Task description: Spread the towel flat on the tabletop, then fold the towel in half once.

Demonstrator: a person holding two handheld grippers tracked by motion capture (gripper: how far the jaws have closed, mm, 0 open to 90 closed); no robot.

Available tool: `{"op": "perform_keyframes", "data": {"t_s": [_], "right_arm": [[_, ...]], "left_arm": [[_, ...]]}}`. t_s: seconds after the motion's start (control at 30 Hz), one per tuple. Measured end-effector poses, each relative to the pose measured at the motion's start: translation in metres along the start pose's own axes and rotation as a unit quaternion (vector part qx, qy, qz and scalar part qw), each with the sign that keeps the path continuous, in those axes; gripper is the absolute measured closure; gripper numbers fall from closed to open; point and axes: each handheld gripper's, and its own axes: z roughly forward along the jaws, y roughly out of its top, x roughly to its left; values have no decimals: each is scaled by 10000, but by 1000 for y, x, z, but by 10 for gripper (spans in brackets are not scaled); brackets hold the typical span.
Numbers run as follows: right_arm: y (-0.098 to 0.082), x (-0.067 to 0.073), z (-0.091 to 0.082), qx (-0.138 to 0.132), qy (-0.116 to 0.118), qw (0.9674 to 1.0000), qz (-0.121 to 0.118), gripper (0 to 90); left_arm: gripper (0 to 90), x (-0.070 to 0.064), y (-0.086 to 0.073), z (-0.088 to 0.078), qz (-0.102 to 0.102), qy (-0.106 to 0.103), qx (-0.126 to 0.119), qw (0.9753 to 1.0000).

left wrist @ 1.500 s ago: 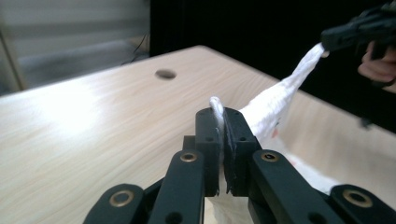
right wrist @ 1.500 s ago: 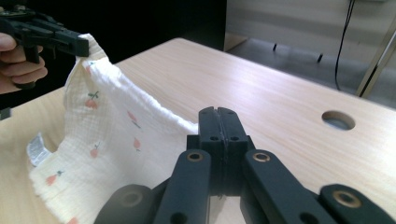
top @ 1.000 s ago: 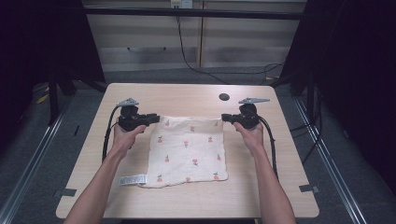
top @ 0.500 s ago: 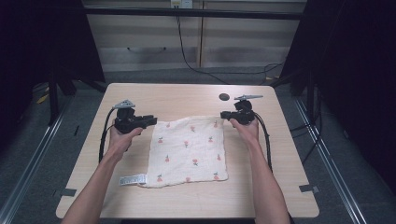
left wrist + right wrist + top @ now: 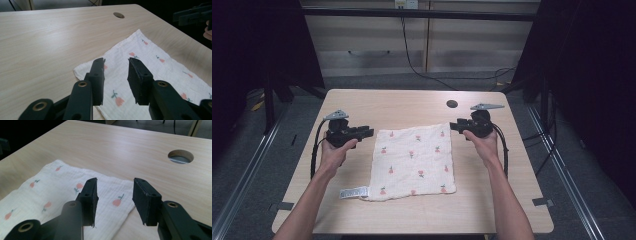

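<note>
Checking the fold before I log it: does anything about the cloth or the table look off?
Nothing is spilled or damaged. The cloth lies flat on the table but slightly askew, its edges not parallel to the table's. A small label sticks out at its near left corner. Both tongs, left and right, stand open beside the far corners.

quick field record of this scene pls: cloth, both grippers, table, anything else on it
cloth: white with small red flowers, spread flat mid-table
left gripper: jaws open, just been opening, nothing between them, off the cloth's far left corner
right gripper: jaws open, just been opening, nothing between them, at the cloth's far right corner
table: light wood, round hole near far edge
label: small white tag at the cloth's near left corner
</note>
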Motion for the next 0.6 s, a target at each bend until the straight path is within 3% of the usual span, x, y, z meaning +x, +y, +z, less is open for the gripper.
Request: {"op": "perform_keyframes", "data": {"t_s": [0.1, 0.13, 0.23, 0.3, 0.37, 0.4, 0.6], "right_arm": [[-9, 9, -8, 123, 93, 9998, -144, 542], [-11, 12, -11, 156, 120, 9997, -176, 542], [-18, 19, -20, 170, 193, 9993, -282, 556], [-23, 26, -25, 189, 244, 9989, -366, 563], [-28, 34, -29, 291, 345, 9979, -467, 568], [-31, 38, -31, 343, 368, 9972, -551, 567], [-51, 56, -40, 540, 624, 9948, -592, 543]], "left_arm": [[644, -7, -4, -6, 106, -16, 47, 9999], [644, -9, -6, -9, 146, 123, 11, 9998], [624, -12, -10, -14, 154, 45, -46, 9999], [609, -18, -16, -16, 313, -100, 168, 9993], [602, -21, -17, -18, 396, -90, 199, 9990], [600, -25, -20, -22, 382, -202, 194, 9989], [611, -37, -34, -31, 433, -171, 385, 9982]]}}
